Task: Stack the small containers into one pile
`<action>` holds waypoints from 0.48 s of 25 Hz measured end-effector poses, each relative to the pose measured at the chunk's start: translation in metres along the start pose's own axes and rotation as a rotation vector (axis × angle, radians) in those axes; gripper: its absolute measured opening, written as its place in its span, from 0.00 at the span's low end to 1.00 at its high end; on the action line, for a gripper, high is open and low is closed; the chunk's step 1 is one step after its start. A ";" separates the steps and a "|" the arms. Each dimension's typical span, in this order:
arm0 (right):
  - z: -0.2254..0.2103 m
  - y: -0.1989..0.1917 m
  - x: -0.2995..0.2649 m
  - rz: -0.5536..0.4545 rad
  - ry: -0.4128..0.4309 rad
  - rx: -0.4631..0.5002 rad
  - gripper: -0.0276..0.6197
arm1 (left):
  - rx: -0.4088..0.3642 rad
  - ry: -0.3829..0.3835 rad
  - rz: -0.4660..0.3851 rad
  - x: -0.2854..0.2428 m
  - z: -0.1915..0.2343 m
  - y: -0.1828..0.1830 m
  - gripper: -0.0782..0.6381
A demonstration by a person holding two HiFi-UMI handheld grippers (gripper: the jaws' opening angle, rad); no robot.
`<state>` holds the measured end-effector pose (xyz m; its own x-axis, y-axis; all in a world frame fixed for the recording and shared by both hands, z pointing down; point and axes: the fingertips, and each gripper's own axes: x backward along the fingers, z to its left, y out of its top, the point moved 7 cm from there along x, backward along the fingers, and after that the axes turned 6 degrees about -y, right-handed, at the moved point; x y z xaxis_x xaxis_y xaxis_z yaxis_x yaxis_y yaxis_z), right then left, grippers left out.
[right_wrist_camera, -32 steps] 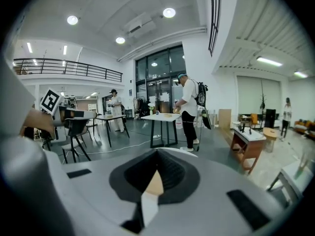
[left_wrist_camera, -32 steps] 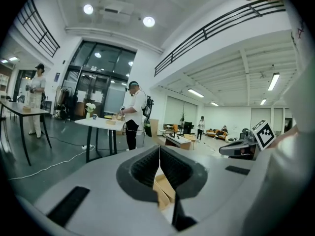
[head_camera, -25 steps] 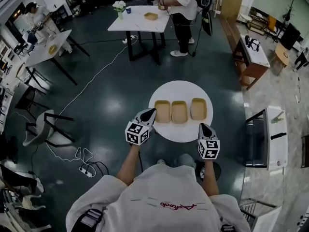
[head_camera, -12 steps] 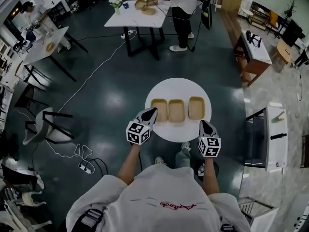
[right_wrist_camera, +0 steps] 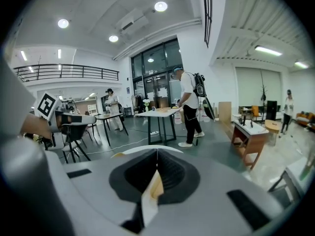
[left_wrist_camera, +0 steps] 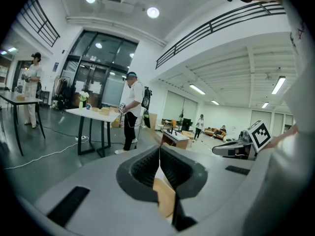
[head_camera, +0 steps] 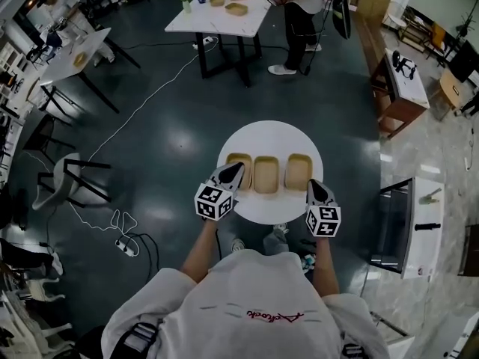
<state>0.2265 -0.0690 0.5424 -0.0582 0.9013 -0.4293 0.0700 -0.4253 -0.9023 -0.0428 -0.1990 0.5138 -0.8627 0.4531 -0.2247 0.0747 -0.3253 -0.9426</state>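
While three containers (head_camera: 266, 174) sit just beyond them, the left gripper (head_camera: 236, 170) and right gripper (head_camera: 313, 185) have fingers (left_wrist_camera: 142, 167) pressed together.

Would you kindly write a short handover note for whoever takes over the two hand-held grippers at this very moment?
Left hand-held gripper: jaws shut, empty, tip at the near edge of the left container.
Right hand-held gripper: jaws shut, empty, just off the near corner of the right container.
Things: three small containers side by side in a row on the round white table, with the middle container between the other two.
Done: nothing stacked yet.
Left: open a gripper, set one container into another, then add the third to make one pile.
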 end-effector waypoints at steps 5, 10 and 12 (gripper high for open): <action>-0.021 0.002 -0.022 0.028 0.041 0.007 0.07 | 0.017 0.033 0.001 -0.016 -0.003 0.001 0.13; -0.040 0.000 -0.041 0.056 0.067 -0.004 0.07 | 0.036 0.059 0.029 -0.034 -0.008 -0.008 0.13; -0.043 -0.004 -0.048 0.071 0.078 -0.009 0.07 | 0.047 0.068 0.044 -0.037 -0.009 -0.013 0.13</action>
<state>0.2720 -0.1069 0.5683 0.0251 0.8727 -0.4877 0.0797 -0.4880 -0.8692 -0.0073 -0.2046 0.5322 -0.8231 0.4920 -0.2835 0.0869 -0.3842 -0.9192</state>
